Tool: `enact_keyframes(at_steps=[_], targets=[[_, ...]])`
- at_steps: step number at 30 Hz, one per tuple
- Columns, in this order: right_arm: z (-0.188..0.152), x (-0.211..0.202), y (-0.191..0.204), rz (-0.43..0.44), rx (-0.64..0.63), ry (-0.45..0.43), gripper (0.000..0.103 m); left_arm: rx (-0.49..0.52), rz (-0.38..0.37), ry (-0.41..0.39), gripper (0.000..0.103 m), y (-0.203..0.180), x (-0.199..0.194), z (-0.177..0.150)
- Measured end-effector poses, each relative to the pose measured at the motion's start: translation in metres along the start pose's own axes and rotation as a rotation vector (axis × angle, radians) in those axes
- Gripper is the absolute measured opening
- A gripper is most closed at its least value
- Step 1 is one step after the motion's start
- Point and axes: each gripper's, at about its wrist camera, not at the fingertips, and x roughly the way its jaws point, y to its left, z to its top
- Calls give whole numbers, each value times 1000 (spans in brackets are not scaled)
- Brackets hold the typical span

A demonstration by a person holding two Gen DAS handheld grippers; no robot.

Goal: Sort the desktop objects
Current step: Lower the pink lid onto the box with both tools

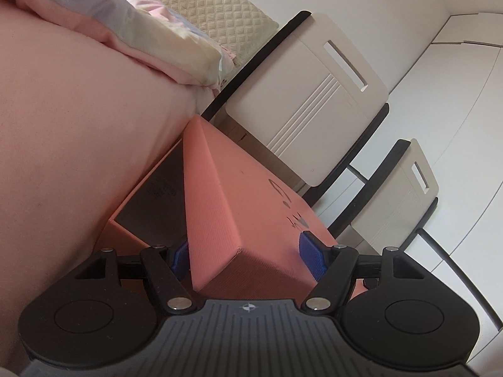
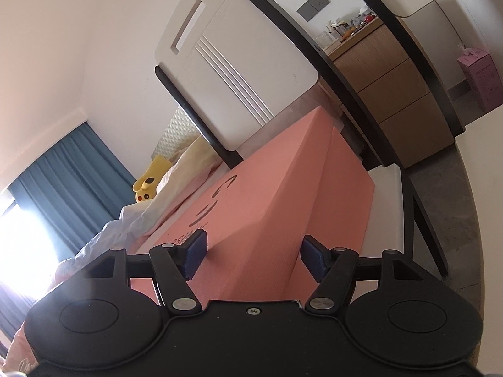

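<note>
A pink box lid with black markings on top fills the middle of the left wrist view. My left gripper is shut on one end of it, its blue pads pressed on both sides. The pink box base with a dark inside sits below and left of the lid. In the right wrist view the same lid is held at its other end by my right gripper, with blue pads on either side. The lid is tilted.
Two white chairs with black frames stand behind the box. A bed with pink sheets and a pillow lies on the left. In the right wrist view there are a chair, a wooden drawer unit, a yellow plush toy and blue curtains.
</note>
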Motion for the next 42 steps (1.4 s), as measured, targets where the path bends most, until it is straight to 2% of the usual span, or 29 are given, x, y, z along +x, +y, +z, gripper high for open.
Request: enact_keyframes(at_steps=[3,10,14,18,19,22,24,26,31,34,42], targets=[[-2,1,9,4,-56,23,74,6,19,-32,74,-1,-2,-3],[-4,0,14,-1,-55,33,74,29,74,-96,76,-5,-10,-9],[-5,-1,16,-7,-57,33,74,82,98,-110,84,-14,-12,-14],[-6,-2,17,-12,-59,33,74,118,136,-141,87,-19,-15,-18],[-5,-2,18,-13,-55,39,74,137,159,-172,90,-22,-17,-20],[-9,-2,20,-18,-56,66,74,259,255,-258,90,-37,-19,-29],[-12,-2,20,-27,-52,69,75,342,303,-247,90,-46,-13,-36],[-13,-3,22,-42,-65,67,77,371,315,-235,90,-50,-10,-40],[-11,-9,34,-80,-156,66,86,370,315,-218,92,-49,-10,-42],[-11,-14,37,-70,-163,68,86,363,326,-211,93,-49,-11,-46],[-18,-22,37,-92,-147,91,86,495,388,-281,93,-74,-18,-78]])
